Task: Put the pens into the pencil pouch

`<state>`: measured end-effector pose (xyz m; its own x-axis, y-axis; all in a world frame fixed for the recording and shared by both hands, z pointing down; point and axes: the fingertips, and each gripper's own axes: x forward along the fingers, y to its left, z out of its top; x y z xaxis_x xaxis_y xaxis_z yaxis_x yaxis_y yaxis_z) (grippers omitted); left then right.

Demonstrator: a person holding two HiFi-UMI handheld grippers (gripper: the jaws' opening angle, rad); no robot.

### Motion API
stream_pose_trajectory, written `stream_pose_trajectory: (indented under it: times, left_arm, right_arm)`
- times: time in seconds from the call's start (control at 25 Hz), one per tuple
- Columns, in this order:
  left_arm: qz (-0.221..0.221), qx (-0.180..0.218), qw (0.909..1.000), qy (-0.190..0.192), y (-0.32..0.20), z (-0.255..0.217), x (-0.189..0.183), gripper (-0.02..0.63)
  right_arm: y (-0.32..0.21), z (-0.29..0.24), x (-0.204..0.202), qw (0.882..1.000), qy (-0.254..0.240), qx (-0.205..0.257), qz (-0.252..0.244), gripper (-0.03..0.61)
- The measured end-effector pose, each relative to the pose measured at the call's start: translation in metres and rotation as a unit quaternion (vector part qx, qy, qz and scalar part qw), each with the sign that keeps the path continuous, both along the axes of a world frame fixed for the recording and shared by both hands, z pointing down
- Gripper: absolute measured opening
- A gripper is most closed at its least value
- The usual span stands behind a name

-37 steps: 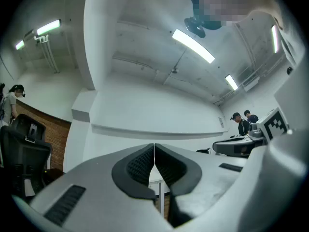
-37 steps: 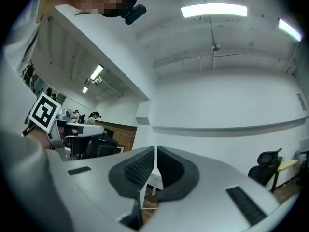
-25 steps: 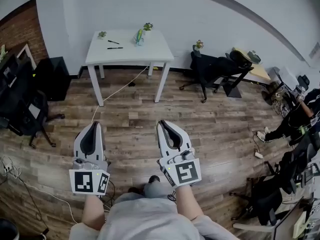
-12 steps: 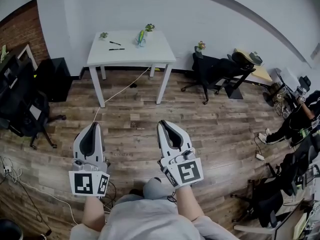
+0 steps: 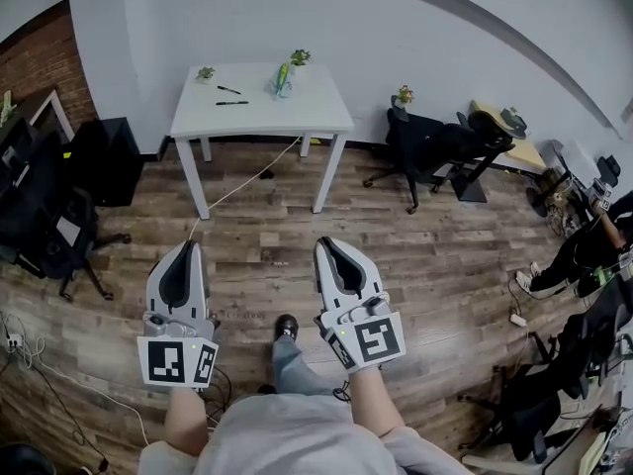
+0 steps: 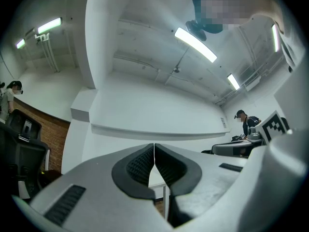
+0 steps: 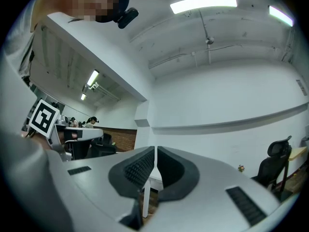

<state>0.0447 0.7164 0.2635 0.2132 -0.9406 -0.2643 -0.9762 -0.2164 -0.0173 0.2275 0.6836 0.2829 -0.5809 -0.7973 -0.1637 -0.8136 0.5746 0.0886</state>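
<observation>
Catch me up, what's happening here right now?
A person holds a gripper in each hand, out over the wood floor and well short of the white table. The left gripper and right gripper both have their jaws together with nothing between them. Two black pens lie on the table beside the pencil pouch, untouched. No pen is in the pouch yet, as far as the head view shows.

Light: bright and even, cast by ceiling tubes (image 6: 195, 45).
Edges: strongly bent and darkened.
Shadows: faint.
</observation>
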Motion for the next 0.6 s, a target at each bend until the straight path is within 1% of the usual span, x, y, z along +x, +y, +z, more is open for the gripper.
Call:
stream_pose_trajectory:
  times: [0.12,0.32,0.44,0.6]
  left_arm:
    - [-0.011,0.004,0.9999,0.000,-0.034,-0.005,-0.009,0.026]
    - [-0.023,0.026,0.9994,-0.004,-0.099,-0.024,-0.018,0.026]
    - [-0.020,0.030,0.9993,-0.002,-0.139,-0.036,-0.016,0.026]
    - [-0.011,0.036,0.9993,-0.007,-0.190,-0.043,-0.003,0.026]
  right_arm:
    - [-0.037,-0.005,-0.008,1.000,-0.003,0.005,-0.009,0.037]
    - [-0.108,-0.024,-0.020,0.999,-0.005,0.026,-0.021,0.037]
    - [-0.146,-0.036,-0.019,0.999,-0.003,0.033,-0.024,0.037]
    - [-0.193,-0.043,-0.009,0.999,-0.004,0.038,-0.019,0.037]
